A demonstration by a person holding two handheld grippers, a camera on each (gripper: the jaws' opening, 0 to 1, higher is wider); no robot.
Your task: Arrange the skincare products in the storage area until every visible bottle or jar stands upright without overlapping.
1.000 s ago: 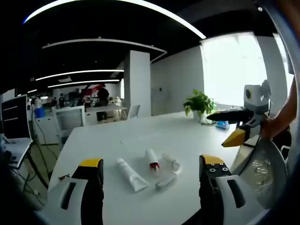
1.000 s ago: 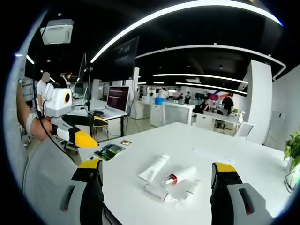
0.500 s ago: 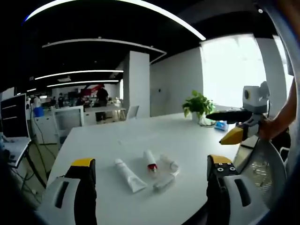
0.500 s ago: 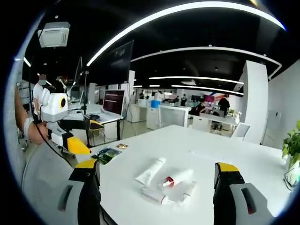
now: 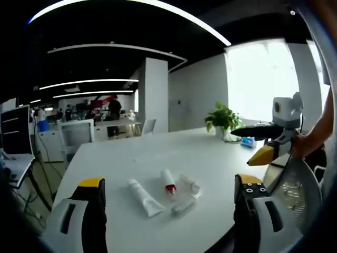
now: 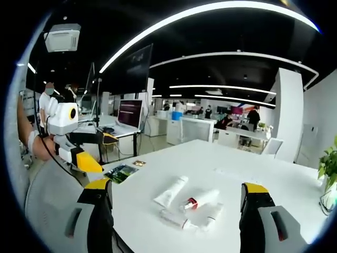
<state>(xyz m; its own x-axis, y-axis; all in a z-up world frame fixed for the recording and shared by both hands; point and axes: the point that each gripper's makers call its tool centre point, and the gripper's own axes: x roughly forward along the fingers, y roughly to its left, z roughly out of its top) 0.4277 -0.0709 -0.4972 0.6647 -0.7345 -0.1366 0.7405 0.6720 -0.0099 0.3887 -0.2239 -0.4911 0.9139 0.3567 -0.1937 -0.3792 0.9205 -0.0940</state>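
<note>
Overhead both grippers hung above the near edge of a white table (image 5: 131,153), clear of it and of everything on it. Left gripper (image 5: 168,184) held with jaws spread wide, nothing between them; right gripper (image 6: 176,187) likewise wide apart and empty. Noted four skincare tubes lying flat in a loose cluster near the middle of the table front, none upright. In the left gripper view: long white tube (image 5: 144,196) lay furthest left, a little apart from the rest; red-banded tube (image 5: 168,181) beside it toward the middle; small white tube (image 5: 189,183) to the right; clear-capped tube (image 5: 183,204) lay nearest the camera, its far end touching or just under the small white tube, could not tell which. Same cluster seen from the other side in the right gripper view: long white tube (image 6: 171,191), red-banded tube (image 6: 201,198), clear-capped tube (image 6: 174,218), small white tube (image 6: 213,213). Potted plant (image 5: 224,118) stood at the far right corner of the table. Dark printed card (image 6: 120,172) lay near the table's left edge in the right gripper view. Right gripper also seen at the right edge of the left gripper view, held by a hand (image 5: 304,145); left gripper at the left edge of the right gripper view
</note>
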